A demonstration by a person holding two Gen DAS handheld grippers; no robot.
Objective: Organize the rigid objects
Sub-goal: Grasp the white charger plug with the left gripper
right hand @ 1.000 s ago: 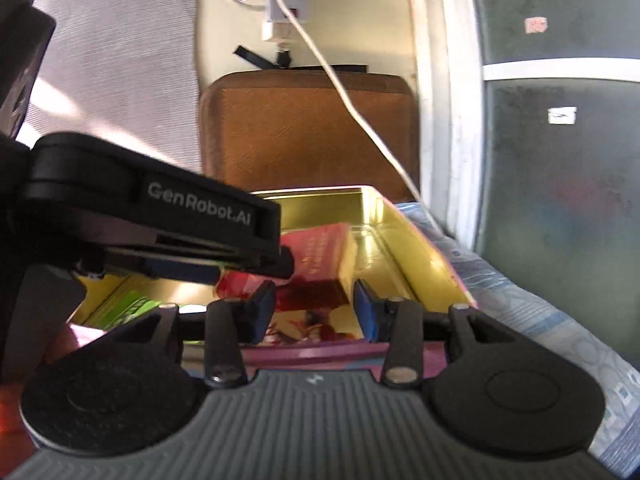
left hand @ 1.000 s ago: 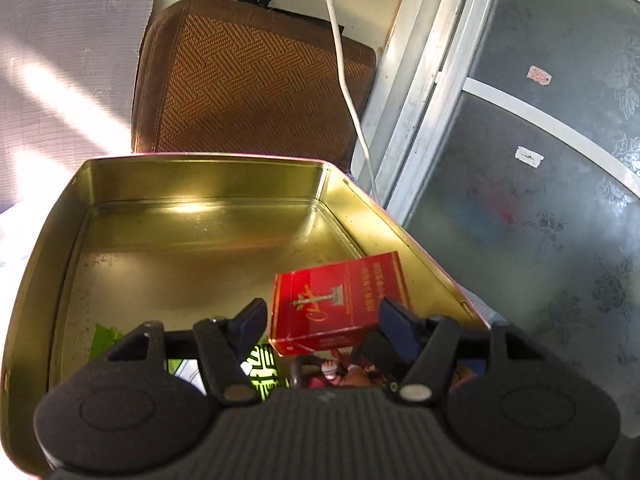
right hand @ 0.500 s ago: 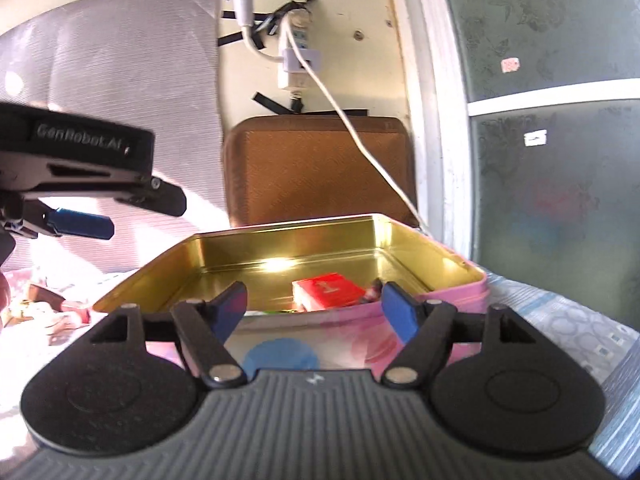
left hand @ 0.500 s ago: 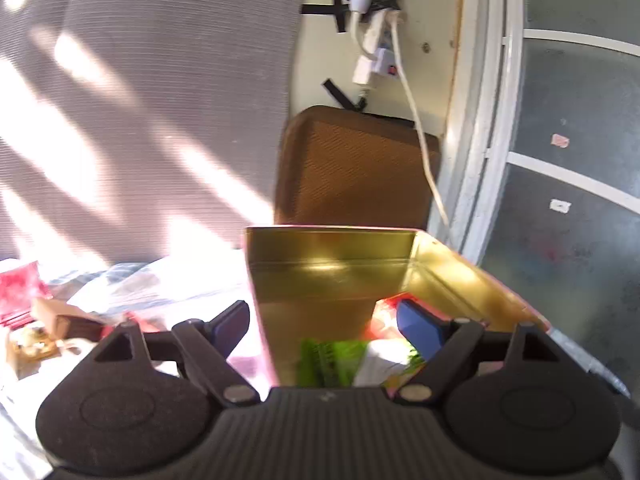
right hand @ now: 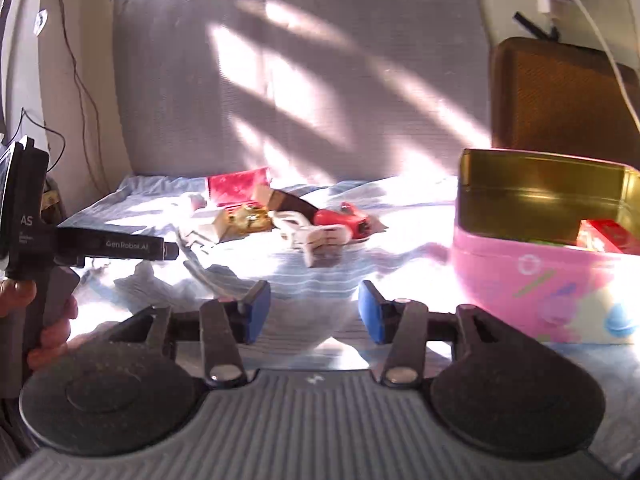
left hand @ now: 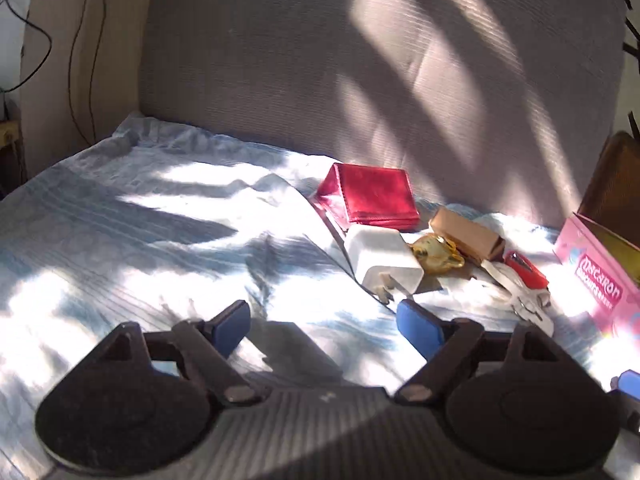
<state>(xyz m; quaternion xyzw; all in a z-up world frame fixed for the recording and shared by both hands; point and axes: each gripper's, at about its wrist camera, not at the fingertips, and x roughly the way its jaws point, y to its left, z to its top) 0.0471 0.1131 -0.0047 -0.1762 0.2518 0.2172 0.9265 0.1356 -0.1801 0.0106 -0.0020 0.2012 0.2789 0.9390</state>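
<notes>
Small objects lie in a heap on the blue bedsheet [left hand: 120,240], ahead of both grippers.
Left gripper [left hand: 324,322] hangs empty with its jaws wide apart; ahead and right of it sit a red wallet [left hand: 372,200], white charger [left hand: 384,258], gold trinket [left hand: 436,254] and cardboard box [left hand: 466,236]. Right gripper [right hand: 314,308] is likewise spread and empty, the pink tin [right hand: 532,276] to its right holding a red pack [right hand: 610,234].

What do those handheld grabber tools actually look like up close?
Each is matte black plastic with a ribbed grey base, two round black discs and angled black arms ending in blue padded fingers. The left gripper and right gripper match. Seen from the side, the left one carries white "GenRobot.AI" lettering on a black bar, gripped by a bare hand.
</notes>
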